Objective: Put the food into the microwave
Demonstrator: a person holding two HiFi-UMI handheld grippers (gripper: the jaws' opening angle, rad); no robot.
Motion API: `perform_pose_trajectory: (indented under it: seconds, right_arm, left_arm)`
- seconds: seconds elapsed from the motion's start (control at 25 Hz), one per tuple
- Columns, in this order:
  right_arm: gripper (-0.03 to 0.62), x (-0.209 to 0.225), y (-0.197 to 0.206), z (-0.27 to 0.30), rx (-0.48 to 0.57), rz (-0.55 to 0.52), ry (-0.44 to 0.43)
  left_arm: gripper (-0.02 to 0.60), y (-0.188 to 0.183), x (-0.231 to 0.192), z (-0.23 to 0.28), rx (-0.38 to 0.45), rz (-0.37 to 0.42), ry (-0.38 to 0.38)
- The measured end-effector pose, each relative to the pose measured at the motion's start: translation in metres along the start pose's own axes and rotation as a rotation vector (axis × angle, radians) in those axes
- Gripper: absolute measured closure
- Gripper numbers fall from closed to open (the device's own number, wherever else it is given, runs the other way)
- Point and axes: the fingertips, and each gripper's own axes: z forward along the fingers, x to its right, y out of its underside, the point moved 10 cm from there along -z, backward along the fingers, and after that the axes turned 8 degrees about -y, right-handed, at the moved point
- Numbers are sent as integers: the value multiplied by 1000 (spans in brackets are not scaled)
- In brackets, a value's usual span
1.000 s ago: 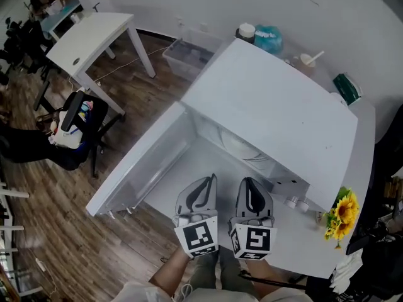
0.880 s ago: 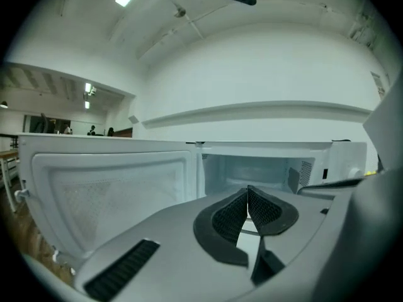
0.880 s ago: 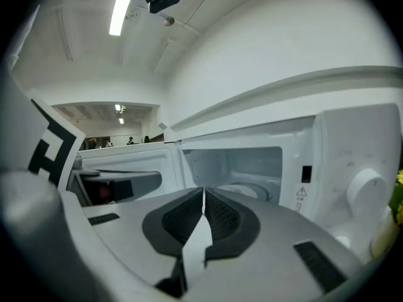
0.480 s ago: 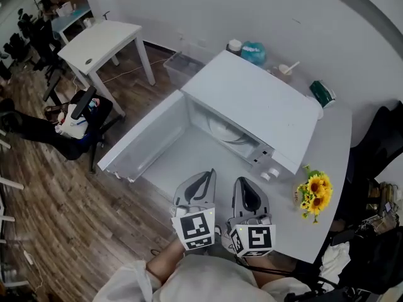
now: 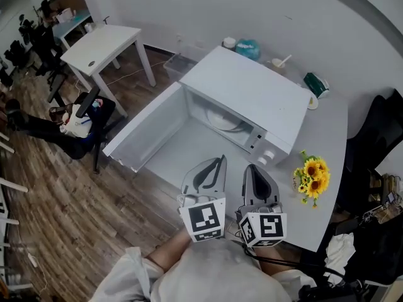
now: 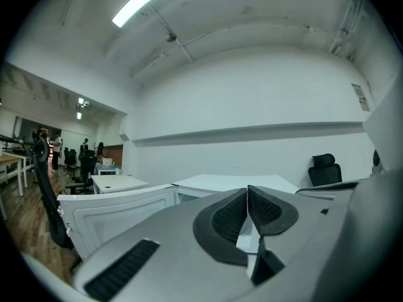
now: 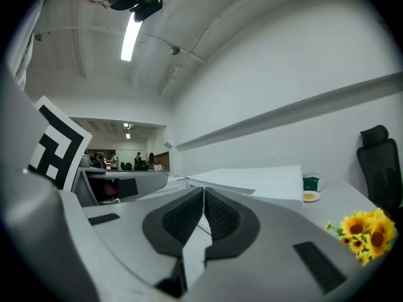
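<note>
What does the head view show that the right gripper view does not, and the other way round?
Only the head view: the round white plate inside the open microwave, and the wooden floor. Only the right gripper view: the ceiling light, and the right gripper with its jaws seen close, shut with nothing between them. Both: the sunflowers and the microwave's white top.

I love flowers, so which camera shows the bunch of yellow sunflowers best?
The head view: the whole bunch of yellow sunflowers stands clear on the white table, right of the white box-shaped microwave. The right gripper view has the sunflowers small at its lower right edge. The left gripper view shows none.
</note>
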Motion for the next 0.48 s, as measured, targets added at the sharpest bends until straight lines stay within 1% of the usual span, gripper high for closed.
perform_pose_trajectory:
  seconds: [0.48]
  right_arm:
    - [573,17,-7,8,4,-6,7]
  left_arm:
    - [164,-6,10,12,14,-7,-12]
